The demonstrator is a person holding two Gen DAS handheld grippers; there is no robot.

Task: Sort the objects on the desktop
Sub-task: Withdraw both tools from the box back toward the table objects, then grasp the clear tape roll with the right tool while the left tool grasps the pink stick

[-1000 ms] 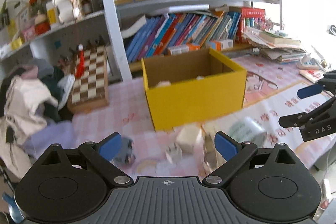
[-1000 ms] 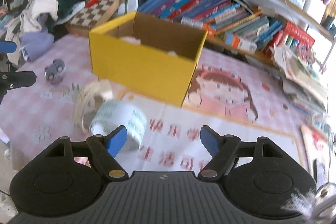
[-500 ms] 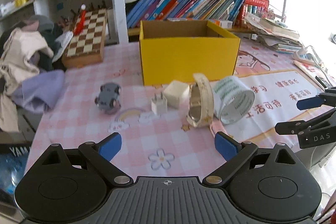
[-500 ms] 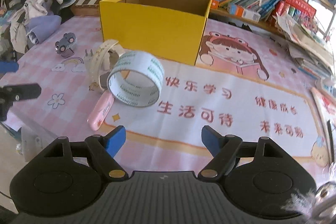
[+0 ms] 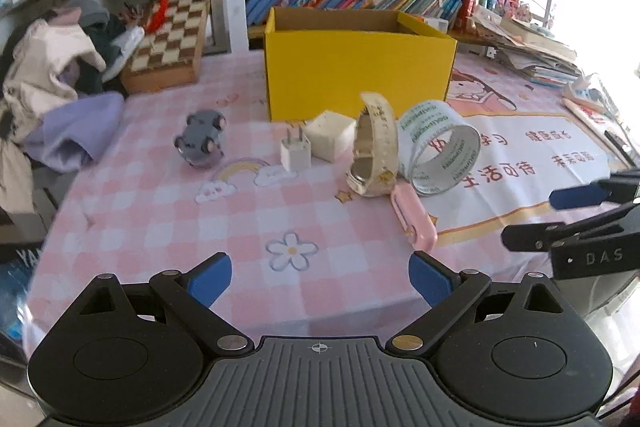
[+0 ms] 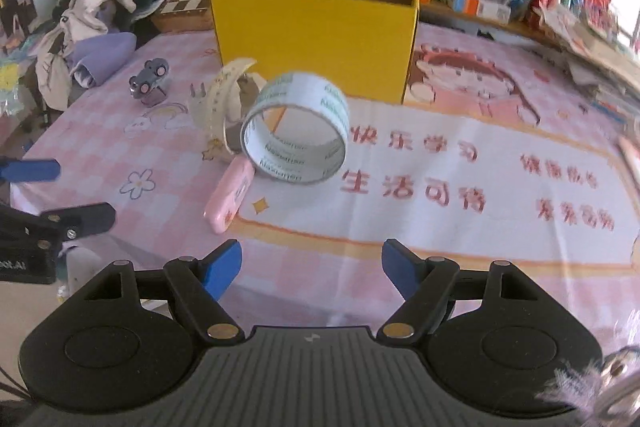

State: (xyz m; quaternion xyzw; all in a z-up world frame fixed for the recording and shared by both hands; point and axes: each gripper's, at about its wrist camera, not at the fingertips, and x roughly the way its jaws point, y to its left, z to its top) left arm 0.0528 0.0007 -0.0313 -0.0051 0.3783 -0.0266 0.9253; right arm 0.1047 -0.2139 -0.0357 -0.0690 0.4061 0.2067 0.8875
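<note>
Little of the sorting looks done: whether anything lies in the yellow box [image 5: 356, 67], at the table's [image 5: 160, 227] far edge, cannot be told. Six things wait in a loose row before it: toy car [image 5: 200, 139], plug [image 5: 295, 151], white cube [image 5: 330, 135], cream watch [image 5: 376, 151], tape roll [image 6: 296, 131] and pink case [image 6: 230, 197]. The tape roll lies on its side, bore toward the near edge; the pink case's long axis runs near-to-far. The left gripper [image 5: 320, 281] and right gripper [image 6: 312, 269] hover over the near edge, fingers spread, holding nothing.
</note>
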